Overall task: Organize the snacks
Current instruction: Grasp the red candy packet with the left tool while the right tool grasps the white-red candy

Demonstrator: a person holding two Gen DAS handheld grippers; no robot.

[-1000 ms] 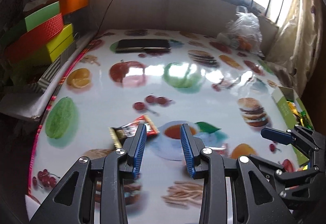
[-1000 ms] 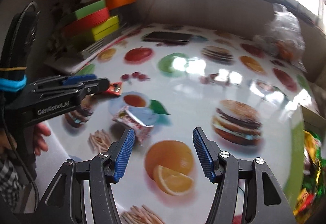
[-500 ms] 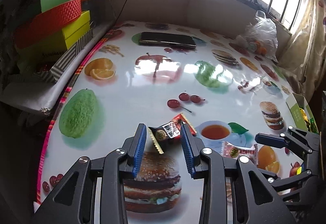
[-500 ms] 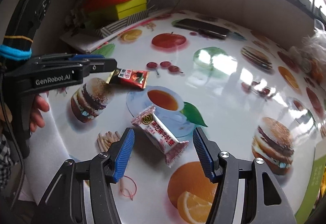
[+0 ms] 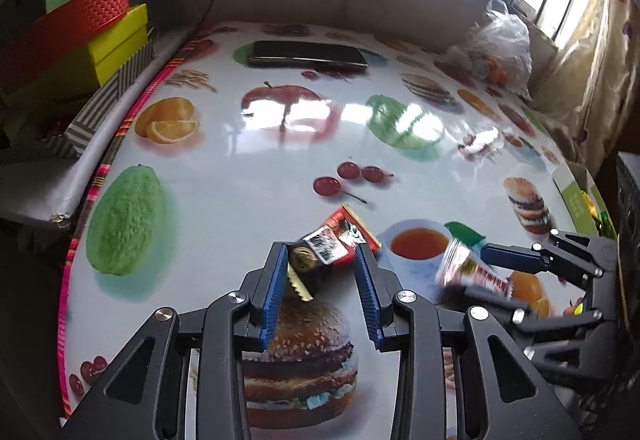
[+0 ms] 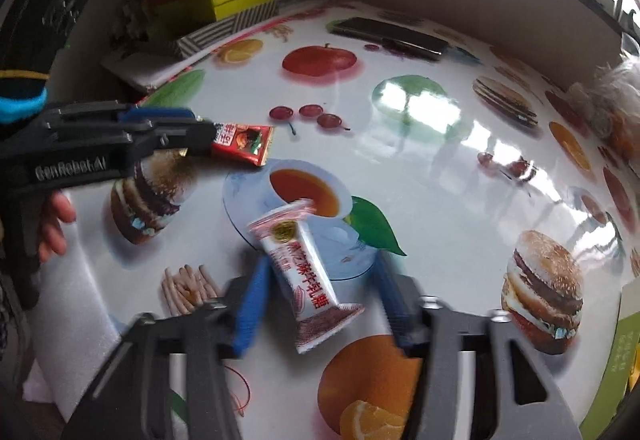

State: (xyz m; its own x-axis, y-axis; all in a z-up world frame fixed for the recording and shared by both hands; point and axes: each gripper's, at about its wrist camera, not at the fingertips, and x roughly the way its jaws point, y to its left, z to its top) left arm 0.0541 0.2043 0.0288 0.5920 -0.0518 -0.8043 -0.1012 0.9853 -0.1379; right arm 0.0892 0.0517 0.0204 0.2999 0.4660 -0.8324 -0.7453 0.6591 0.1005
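Left wrist: 2 snacks, red pack (image 5: 335, 244) & white pack (image 6: 304, 276), each between spread tongs.

Your tabletop (image 5: 248, 175) is covered in a smooth, glossy plastic sheet printed with fruit and burgers, shiny enough to mirror the window. Your left gripper (image 5: 320, 272) is matt black plastic with bright metal screw heads, and its blue pads (image 5: 276, 292) are ribbed; your right gripper (image 6: 320, 296) looks the same, though blurred. The red snack packet (image 5: 338, 240) is glossy foil-like film with a gold, saw-toothed end. The white snack packet (image 6: 304, 276) is shiny, crinkled plastic wrap. At the tabletop's far right corner, the plastic bag (image 5: 500, 39) is thin, translucent and wrinkled. The black phone (image 5: 306, 53) is sleek and glossy.
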